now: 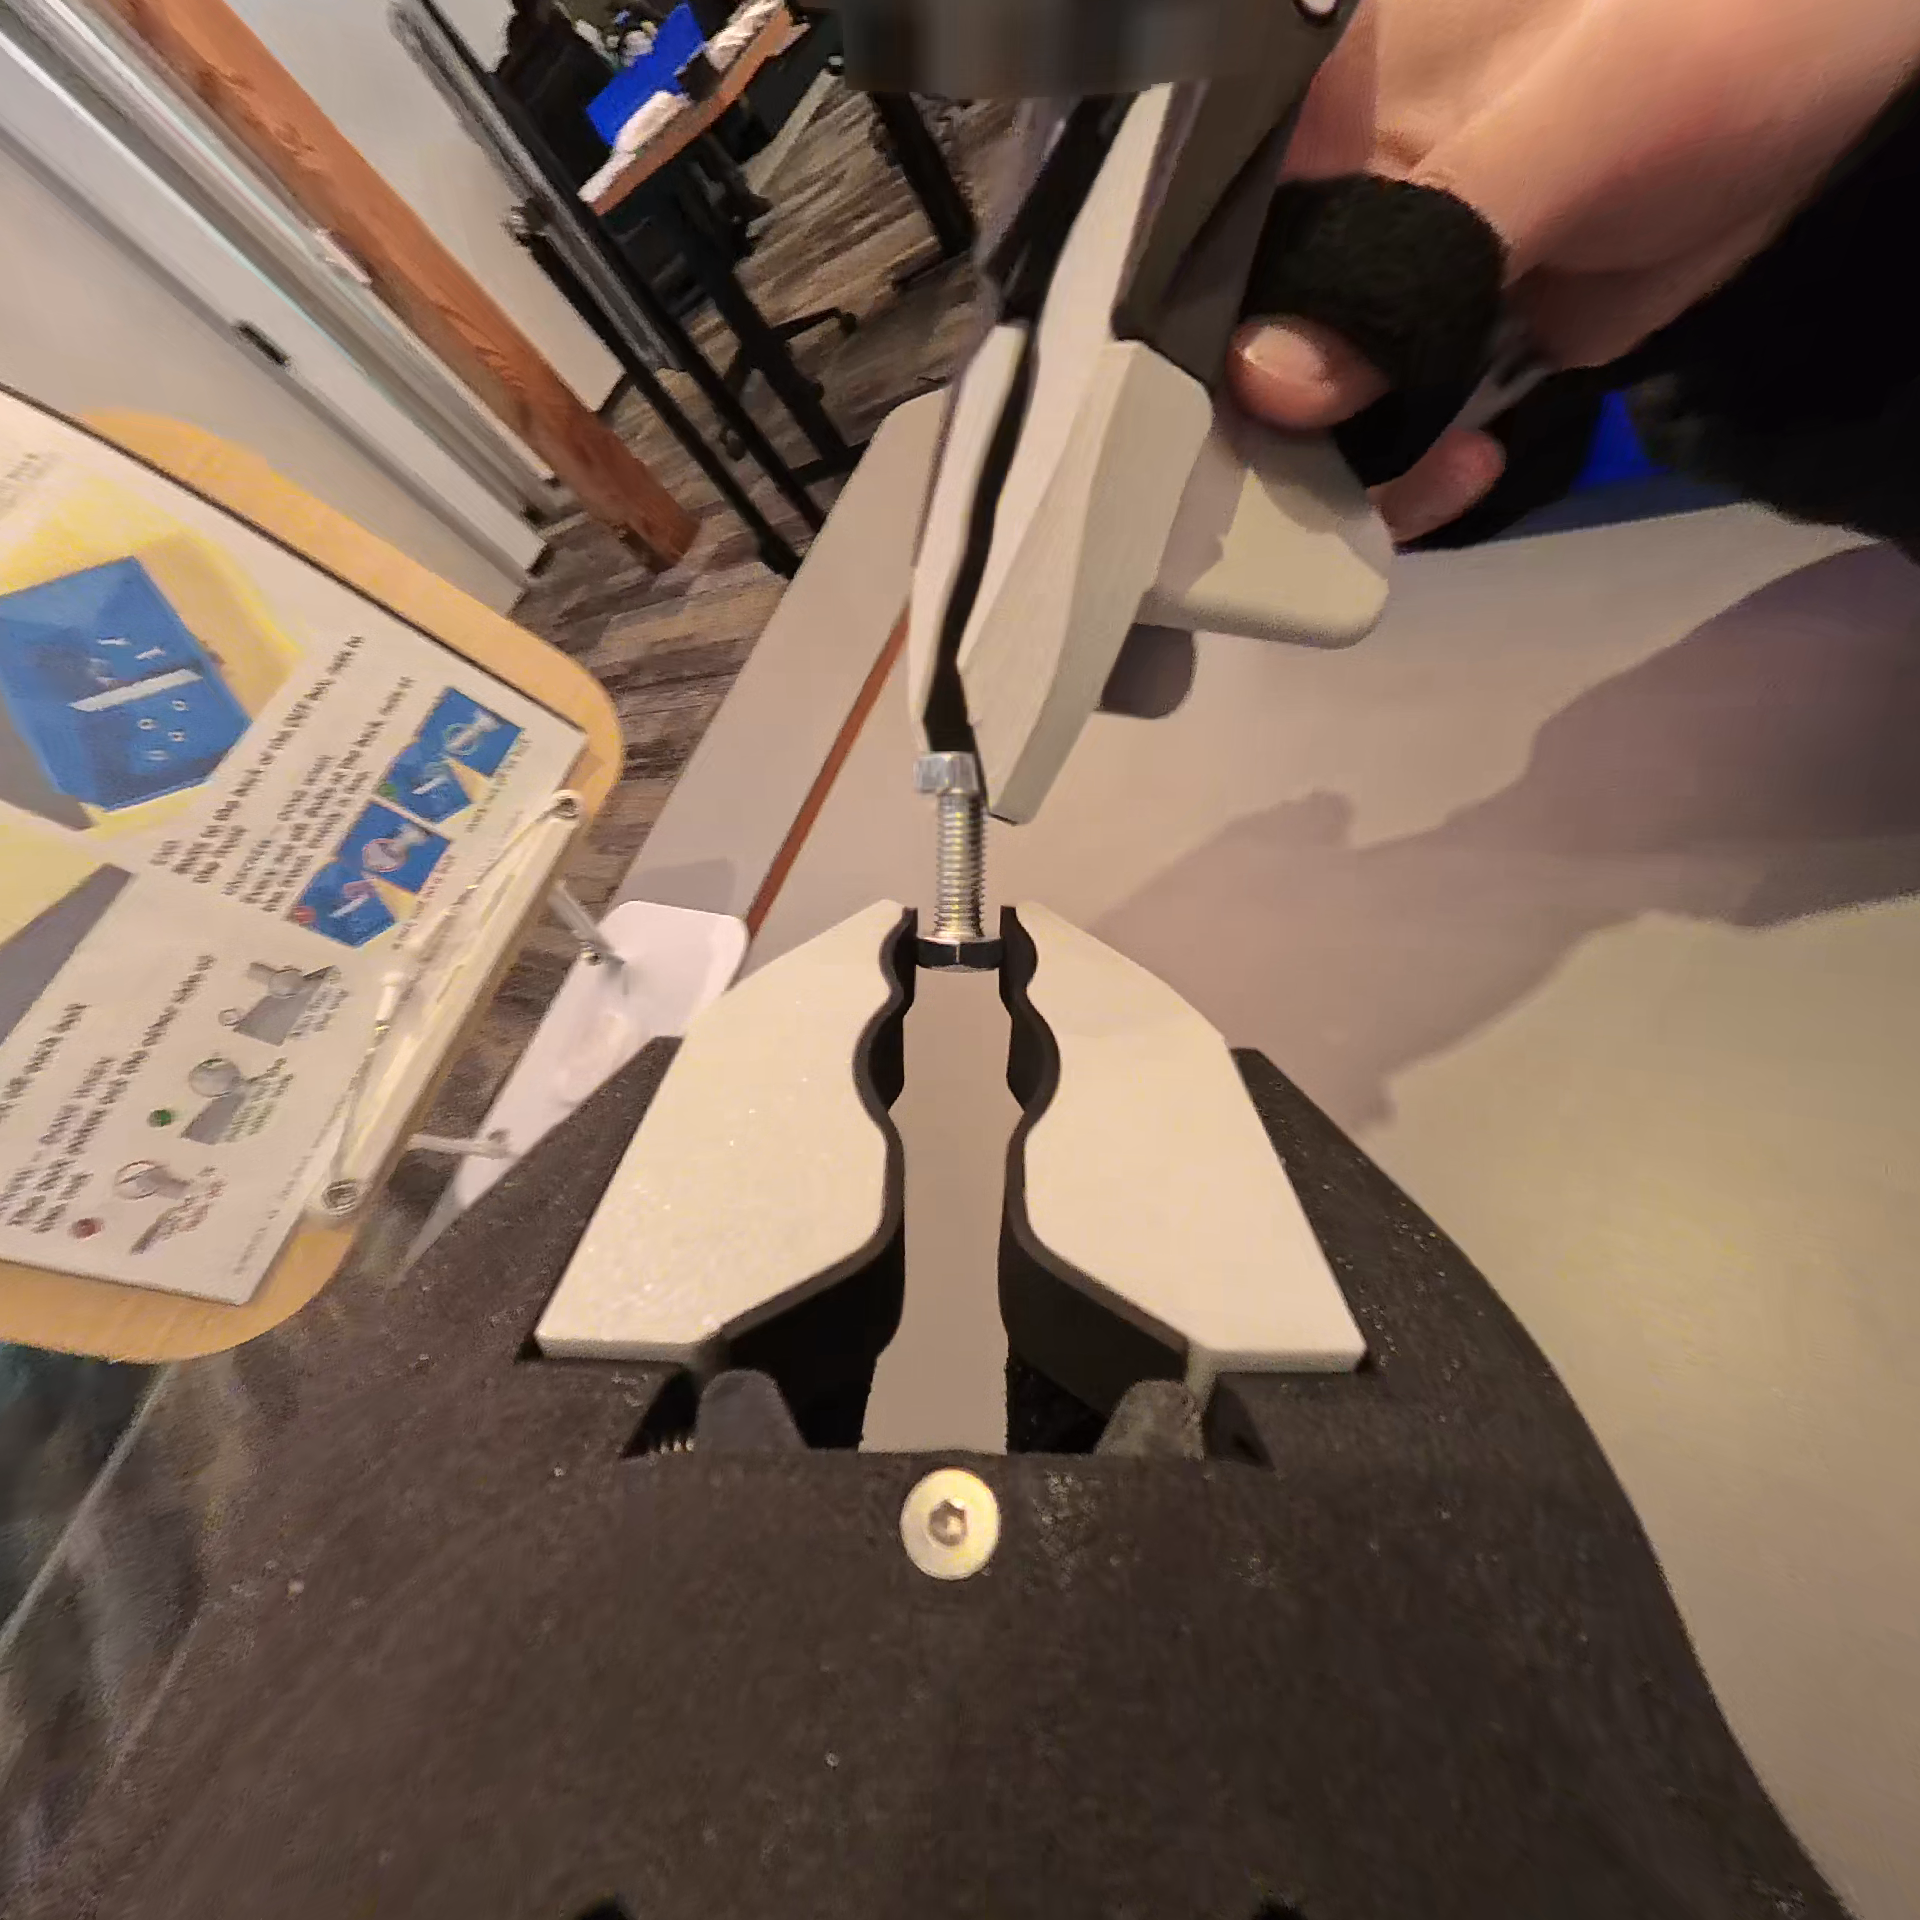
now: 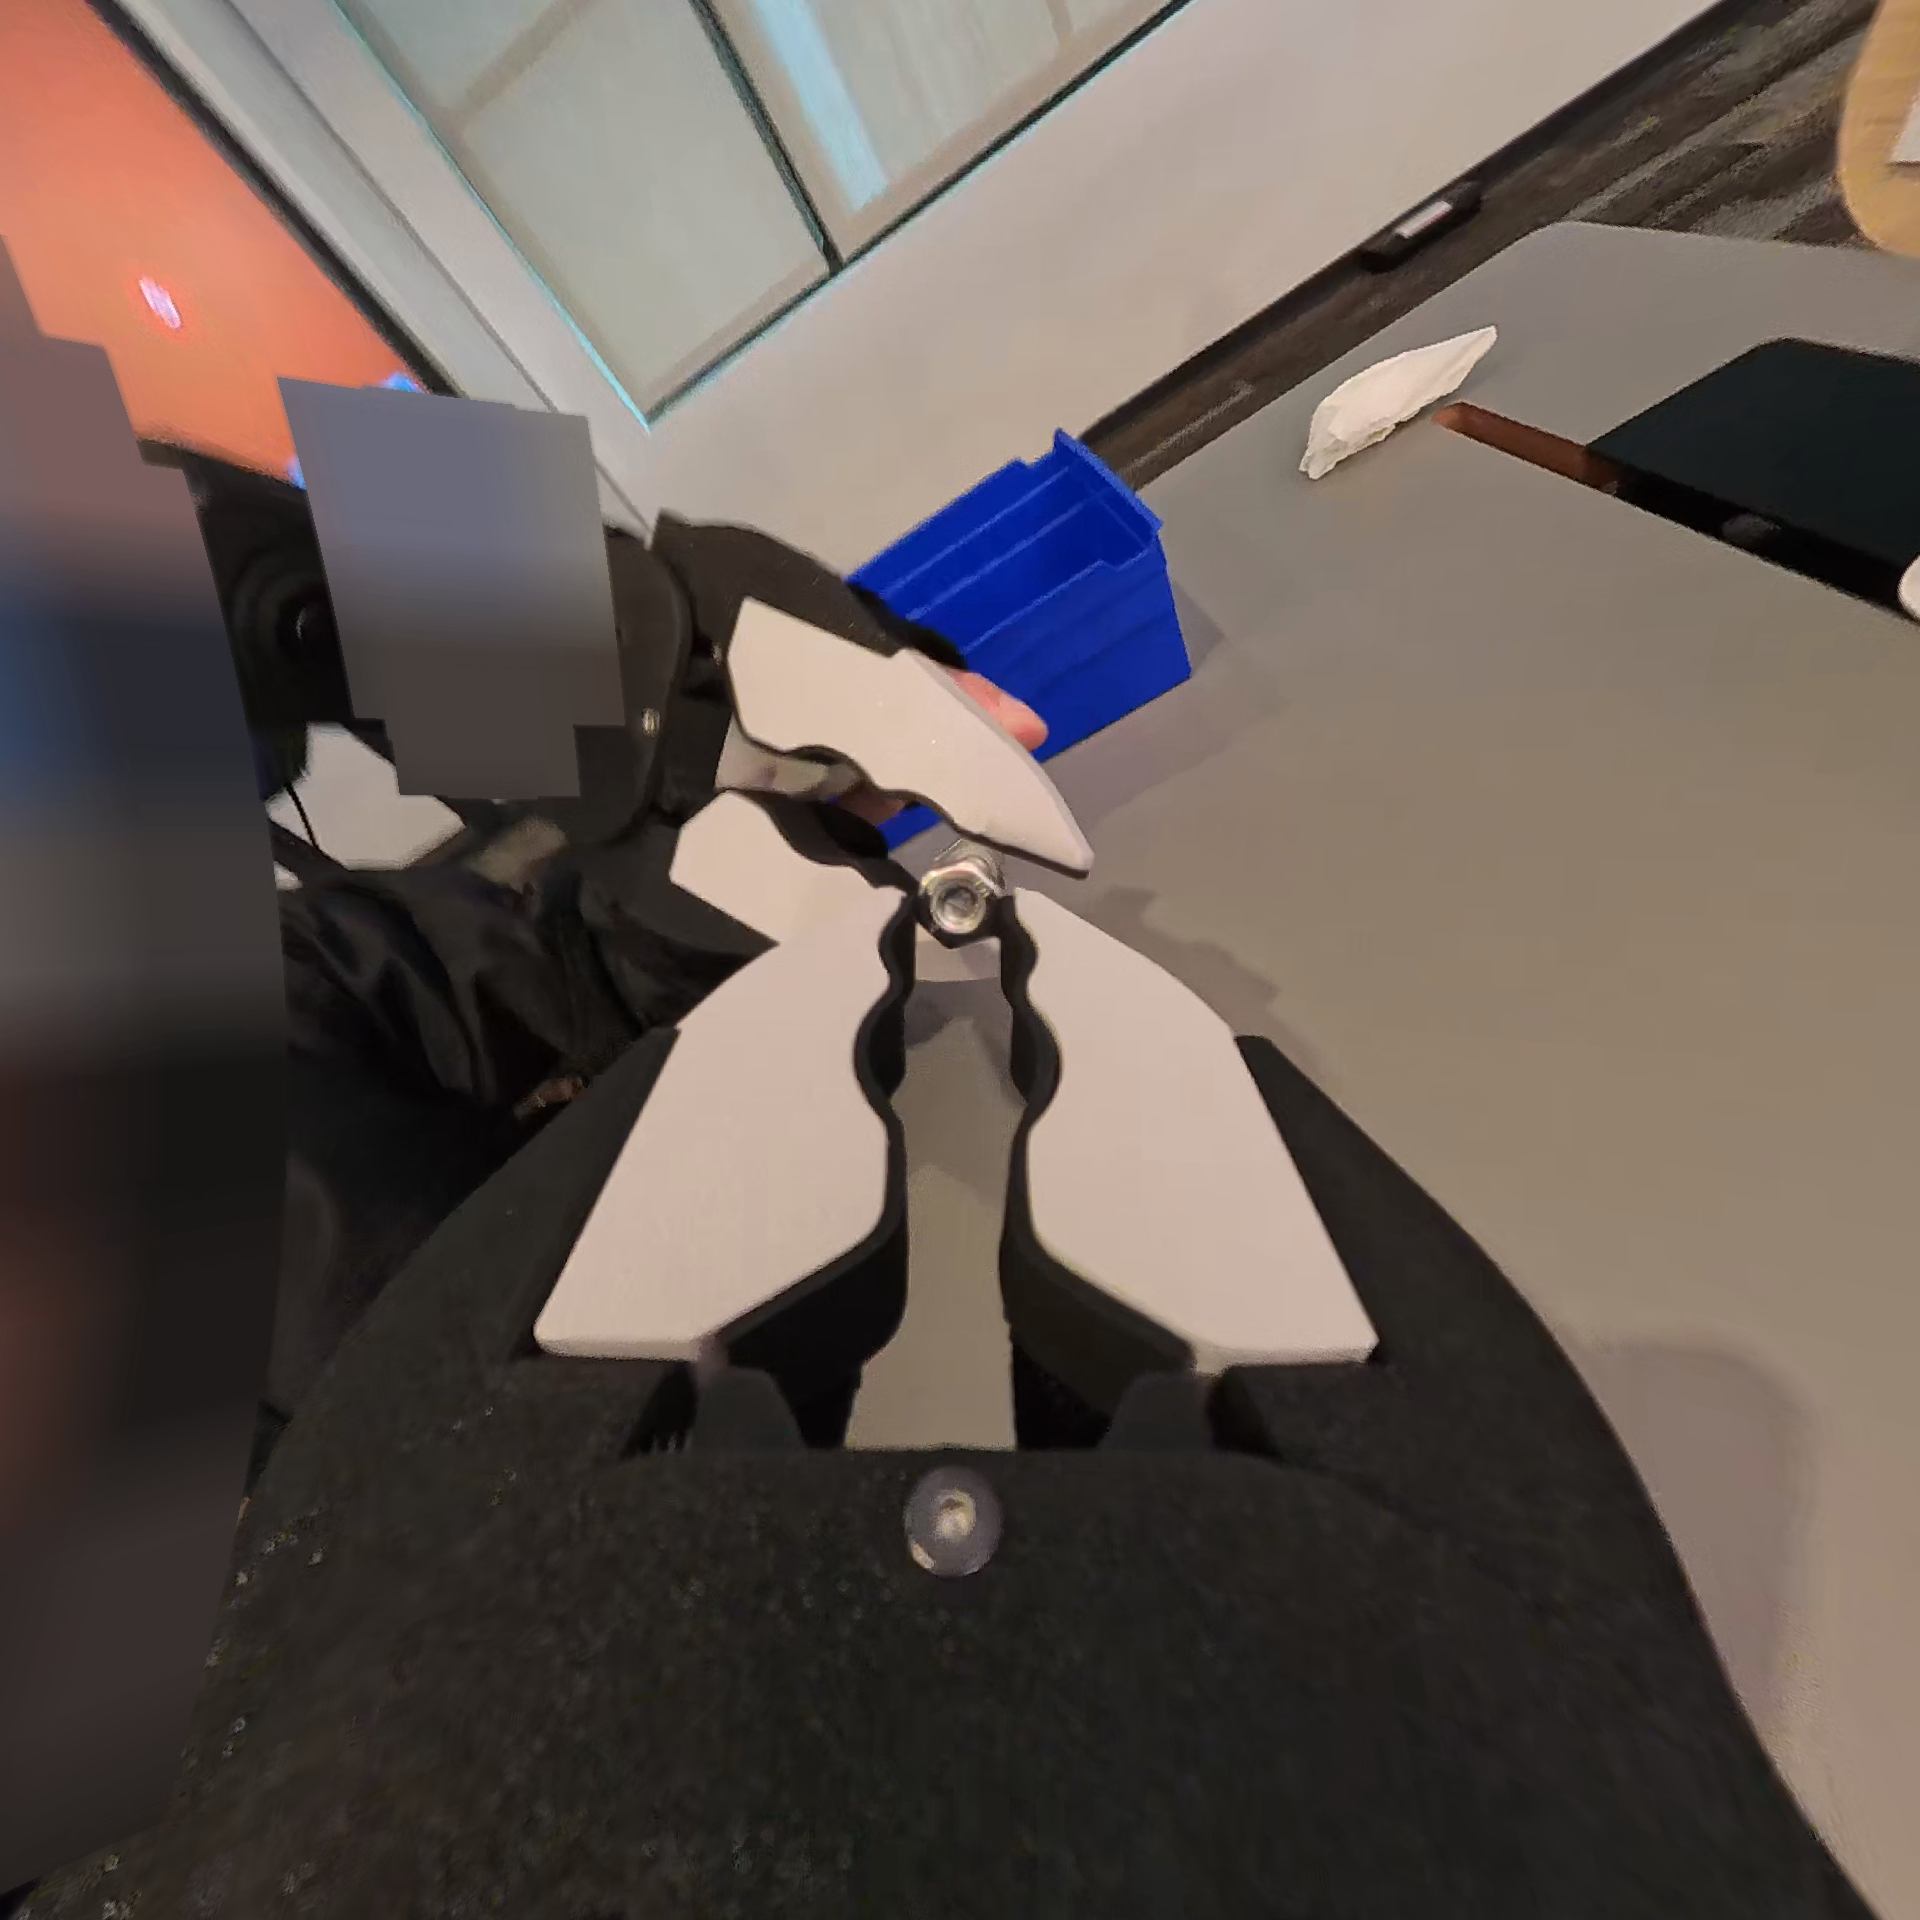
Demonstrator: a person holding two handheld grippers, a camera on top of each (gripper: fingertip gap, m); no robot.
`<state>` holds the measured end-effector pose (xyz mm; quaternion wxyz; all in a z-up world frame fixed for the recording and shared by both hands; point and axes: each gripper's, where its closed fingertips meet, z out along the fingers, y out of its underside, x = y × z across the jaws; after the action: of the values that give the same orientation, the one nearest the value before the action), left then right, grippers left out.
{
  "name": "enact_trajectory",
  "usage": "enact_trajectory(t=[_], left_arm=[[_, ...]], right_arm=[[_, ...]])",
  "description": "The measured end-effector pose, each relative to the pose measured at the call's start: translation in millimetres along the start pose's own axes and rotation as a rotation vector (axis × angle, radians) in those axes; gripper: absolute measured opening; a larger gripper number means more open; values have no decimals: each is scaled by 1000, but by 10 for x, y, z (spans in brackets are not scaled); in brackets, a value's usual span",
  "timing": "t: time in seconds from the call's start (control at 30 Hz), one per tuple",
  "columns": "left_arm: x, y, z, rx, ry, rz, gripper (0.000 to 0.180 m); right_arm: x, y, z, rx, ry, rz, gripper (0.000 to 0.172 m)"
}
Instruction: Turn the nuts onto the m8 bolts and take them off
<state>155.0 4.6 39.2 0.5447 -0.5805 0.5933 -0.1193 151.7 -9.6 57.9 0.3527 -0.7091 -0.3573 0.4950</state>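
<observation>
- In the left wrist view: left gripper [image 1: 958, 951] clamped on a dark hex nut [image 1: 958, 954] at its tips; bolt [image 1: 962, 862] threaded end in the nut, head up in the right gripper [image 1: 951, 774], over the grey table [image 1: 1558, 1143]. Threading step, judged barely started; next, turning of bolt against nut, axes kept in line.
- In the right wrist view: right gripper [image 2: 958, 914] narrowly closed on the bolt head [image 2: 956, 902], seen end-on. Blue bin [image 2: 1049, 592] behind, well apart; open tabletop to the right.
</observation>
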Motion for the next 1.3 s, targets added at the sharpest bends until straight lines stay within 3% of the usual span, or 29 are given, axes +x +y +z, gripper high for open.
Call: enact_trajectory(t=[0.1, 0.23, 0.4, 0.73, 0.87, 0.97, 1.03, 1.13, 1.23, 1.3], left_arm=[[162, -43, -74, 39, 165, -77, 15], [525, -131, -313, 107, 533, -221, 15], [751, -205, -475, 146, 784, -325, 15], [785, -228, -527, 171, 860, -358, 15], [683, -237, -474, 177, 773, -351, 15], [618, -254, -437, 192, 713, -338, 15], [517, -253, -387, 194, 635, -338, 15], [289, -170, -256, 156, 416, -263, 15], [82, -80, -144, 92, 193, -150, 15], [34, -48, -88, 54, 101, -76, 15]], right_arm=[[-126, 77, -10, -87, -27, -218, 14], [-415, 250, -2, -137, -121, -662, 14], [-614, 350, -6, -118, -182, -911, 14], [-648, 369, -4, -106, -109, -1106, 14], [-597, 283, 0, -71, -65, -1042, 15], [-505, 215, 19, -63, -12, -971, 39], [-486, 139, -1, -31, 0, -905, 39], [-408, -50, -71, 24, 44, -657, 38], [-174, -128, -135, 46, 116, -273, 40], [-145, -133, -146, 80, 42, -57, 47]])
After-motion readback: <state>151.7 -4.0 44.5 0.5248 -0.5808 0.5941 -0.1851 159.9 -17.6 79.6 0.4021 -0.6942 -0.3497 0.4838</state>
